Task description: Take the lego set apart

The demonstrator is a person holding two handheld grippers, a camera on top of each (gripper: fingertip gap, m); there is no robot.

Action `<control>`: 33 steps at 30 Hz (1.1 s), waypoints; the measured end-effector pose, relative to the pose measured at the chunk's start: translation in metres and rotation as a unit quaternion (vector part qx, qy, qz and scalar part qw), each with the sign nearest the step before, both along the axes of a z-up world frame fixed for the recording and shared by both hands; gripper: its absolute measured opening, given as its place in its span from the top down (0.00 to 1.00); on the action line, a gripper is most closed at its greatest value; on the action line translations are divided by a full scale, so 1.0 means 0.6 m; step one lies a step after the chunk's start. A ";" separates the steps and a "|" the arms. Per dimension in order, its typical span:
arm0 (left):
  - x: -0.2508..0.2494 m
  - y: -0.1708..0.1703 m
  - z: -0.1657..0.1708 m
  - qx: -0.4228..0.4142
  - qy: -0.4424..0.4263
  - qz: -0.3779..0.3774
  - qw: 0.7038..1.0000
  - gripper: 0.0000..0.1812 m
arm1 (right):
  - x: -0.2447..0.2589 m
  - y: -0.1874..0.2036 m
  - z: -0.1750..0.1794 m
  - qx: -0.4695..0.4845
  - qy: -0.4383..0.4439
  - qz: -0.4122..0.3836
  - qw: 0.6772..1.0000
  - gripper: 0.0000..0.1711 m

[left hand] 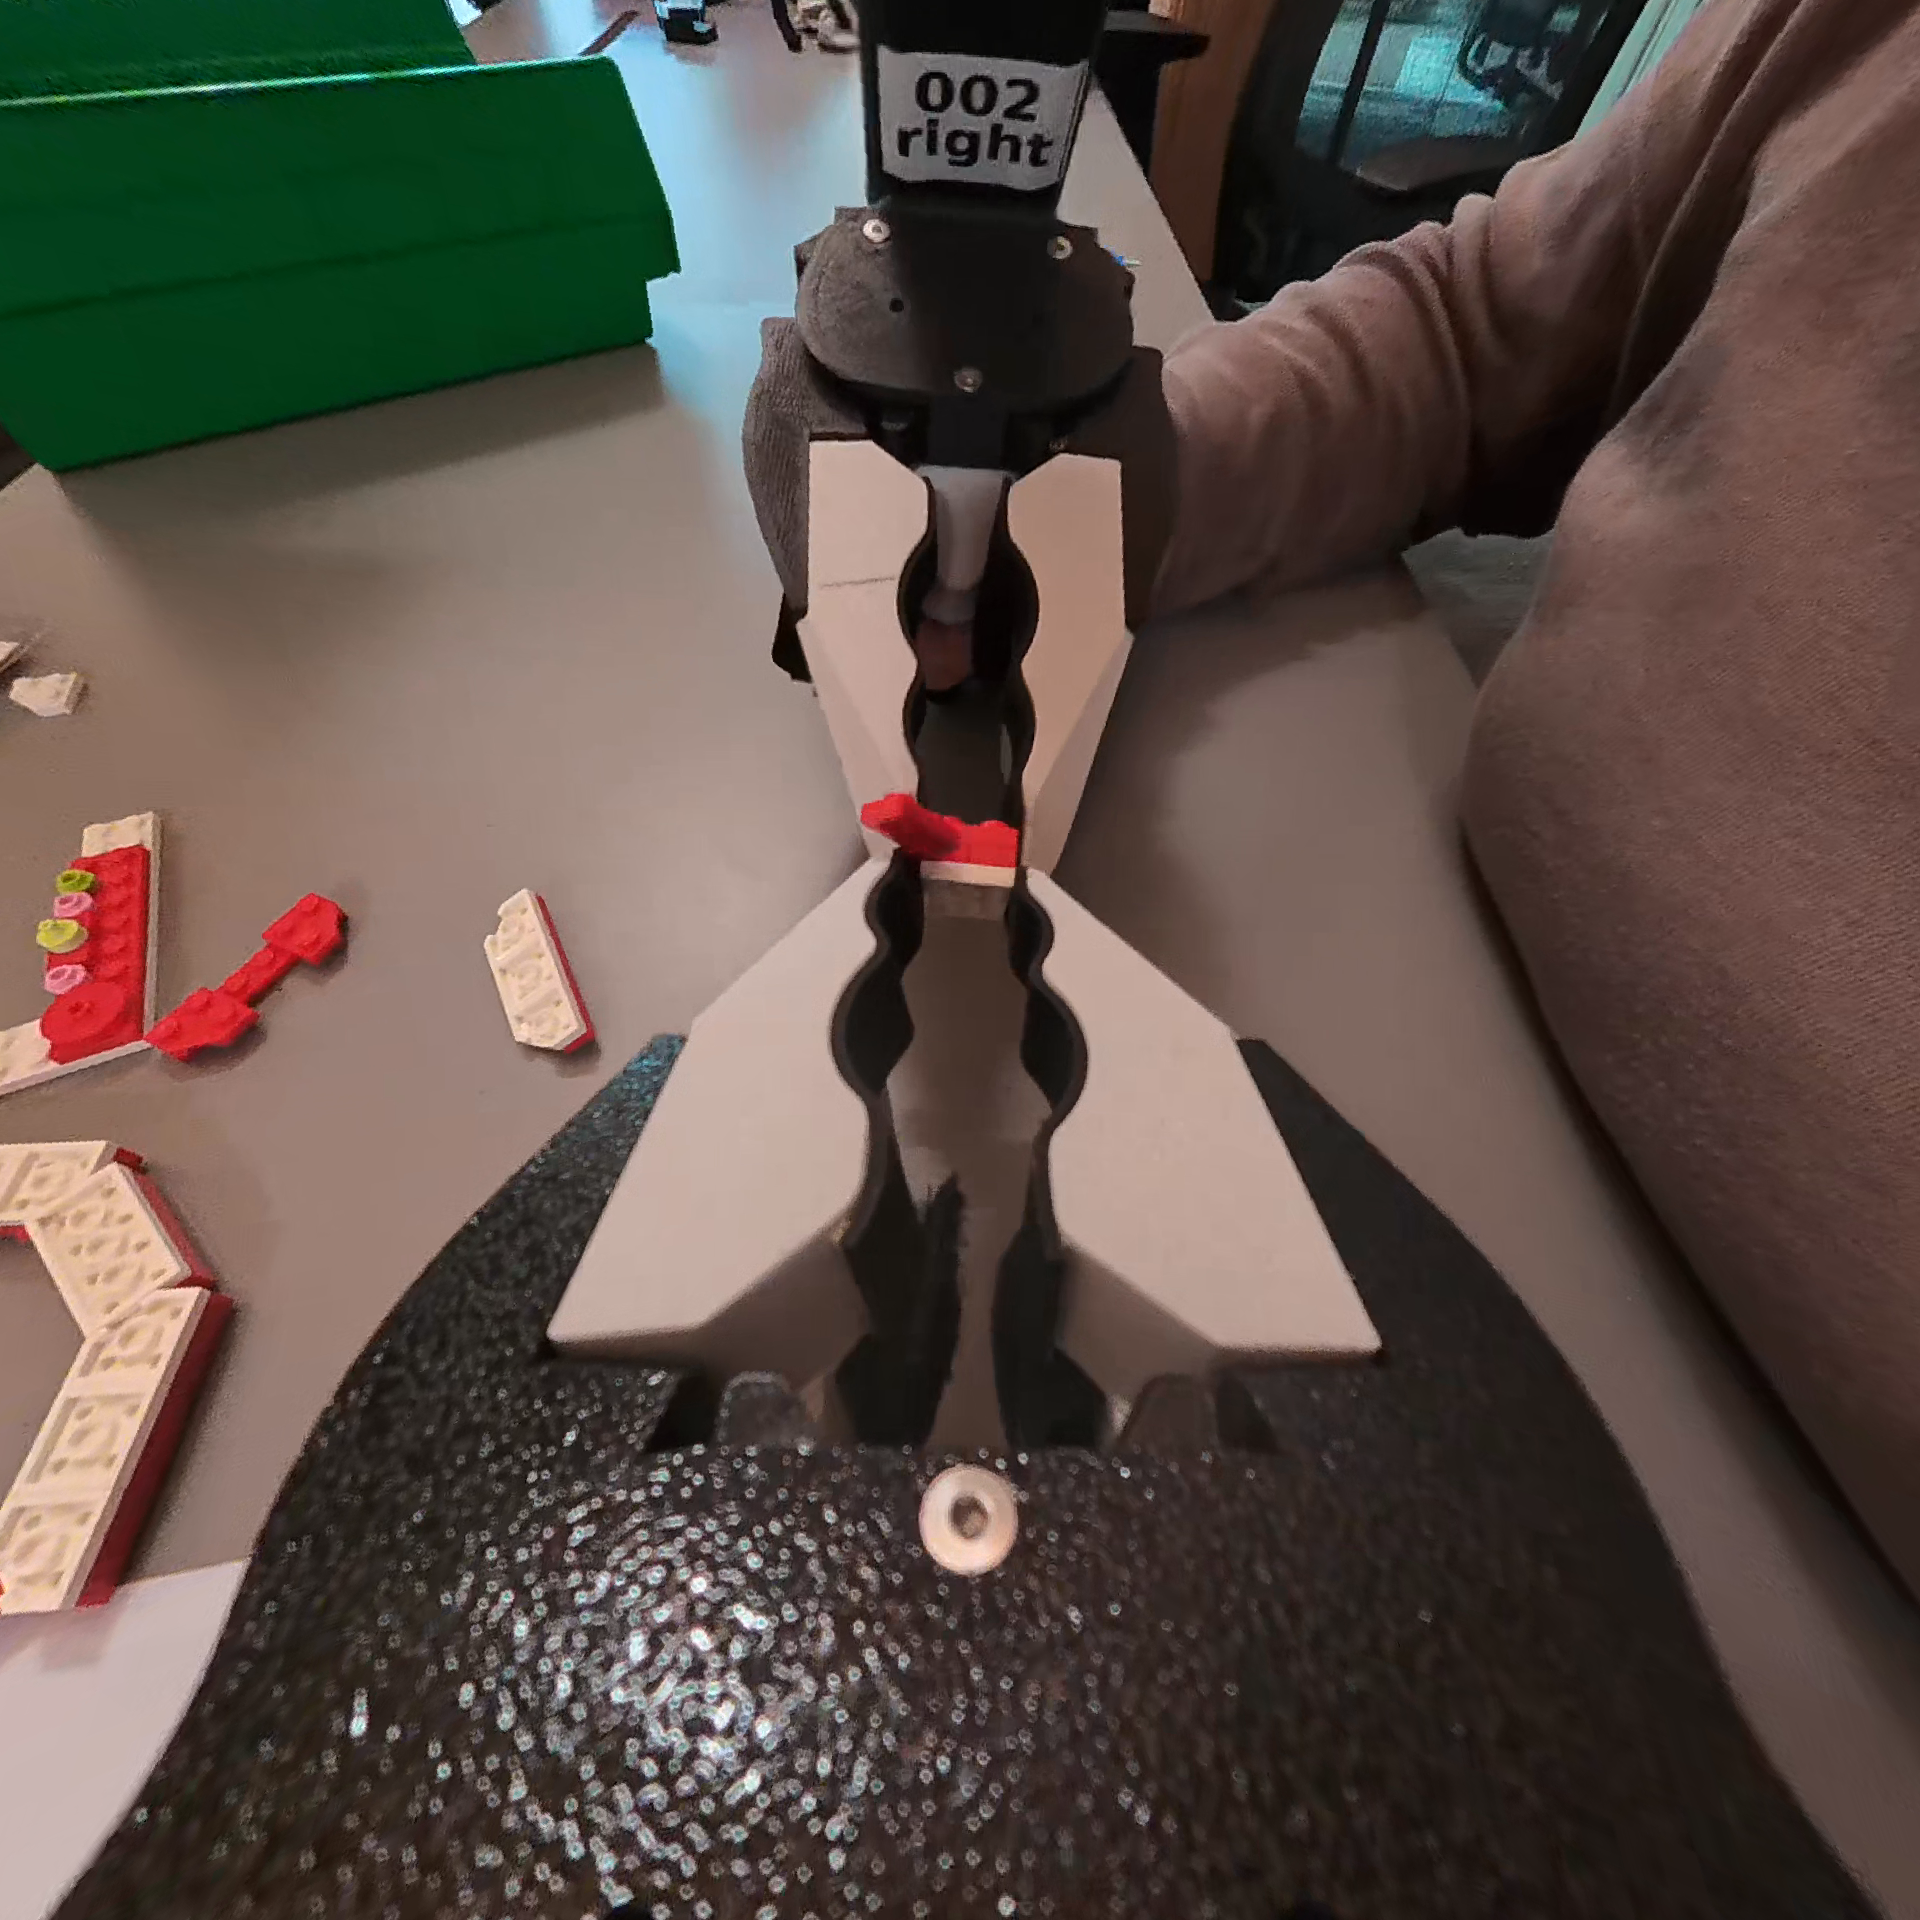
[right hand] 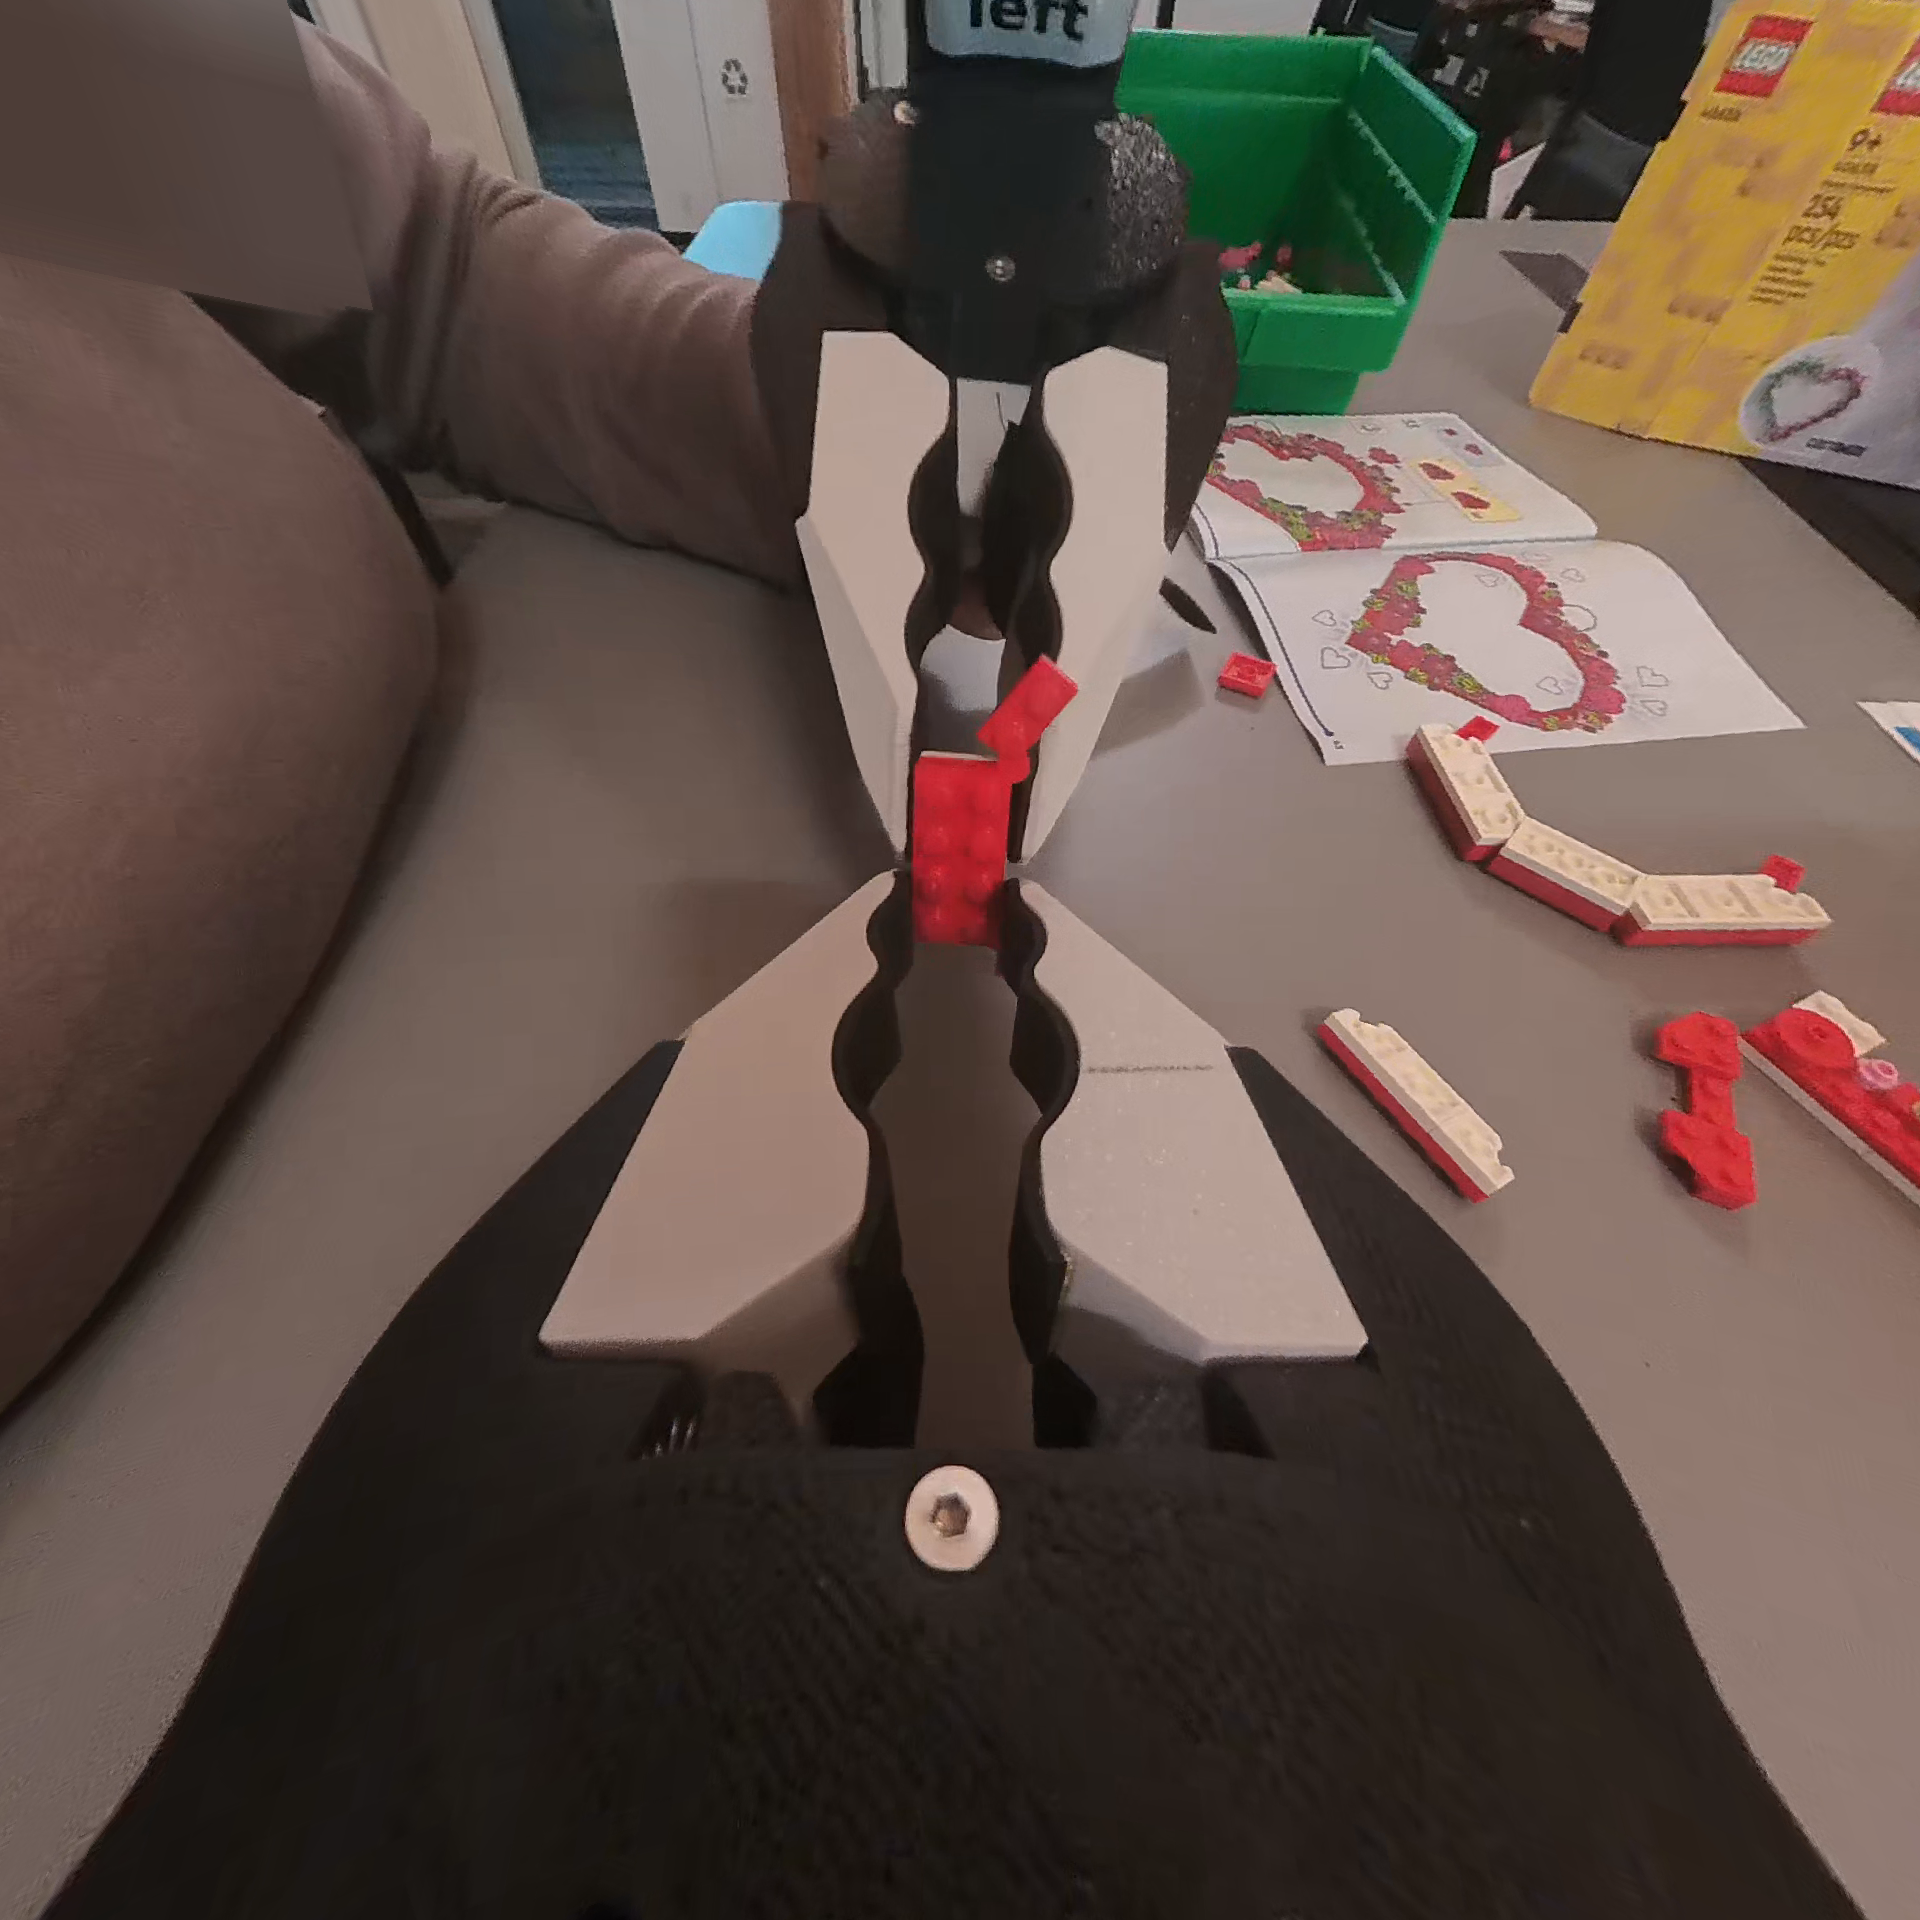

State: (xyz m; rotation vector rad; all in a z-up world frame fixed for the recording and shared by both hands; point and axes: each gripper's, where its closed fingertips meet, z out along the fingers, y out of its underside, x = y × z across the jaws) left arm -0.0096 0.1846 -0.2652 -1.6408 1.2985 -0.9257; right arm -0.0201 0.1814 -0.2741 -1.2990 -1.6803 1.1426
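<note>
My two grippers meet tip to tip above the grey table [left hand: 416, 623]. Between them is a small lego piece: a red plate [right hand: 956, 862] stacked on a white plate [left hand: 971, 878], with a small red plate [right hand: 1029, 707] sticking out at a tilt. My left gripper [left hand: 961, 891] is shut on one end of the piece, at the white plate. My right gripper [right hand: 958, 896] is shut on the other end. The right gripper also shows in the left wrist view [left hand: 961, 831], and the left gripper in the right wrist view [right hand: 961, 826].
Loose parts lie beside the grippers: a curved white-and-red segment [right hand: 1610, 873], a white strip [right hand: 1413, 1101], a red link [right hand: 1709, 1112] and a red plate with small flowers [left hand: 99, 945]. A green bin [right hand: 1320, 208], a yellow box [right hand: 1766, 208] and an open booklet [right hand: 1507, 623] stand behind. A brown sleeve [left hand: 1455, 364] is close. The tips of both grippers are at nearly the same place. The curved white-and-red segment [right hand: 1610, 873] is about 20 cm from both grippers' fingertips. It turns up in the left wrist view [left hand: 69, 1232] as well.
</note>
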 end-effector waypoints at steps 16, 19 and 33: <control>0.011 0.005 0.020 -0.049 -0.091 0.009 0.995 0.92 | 0.004 0.006 0.014 -0.054 0.027 0.006 0.998 0.91; 0.008 0.013 0.030 -0.090 -0.127 0.021 0.988 0.92 | -0.001 0.013 0.022 -0.068 0.042 -0.012 0.997 0.91; 0.006 -0.007 0.015 -0.087 -0.051 -0.013 0.995 0.92 | 0.004 -0.006 0.019 -0.118 0.024 0.031 0.992 0.92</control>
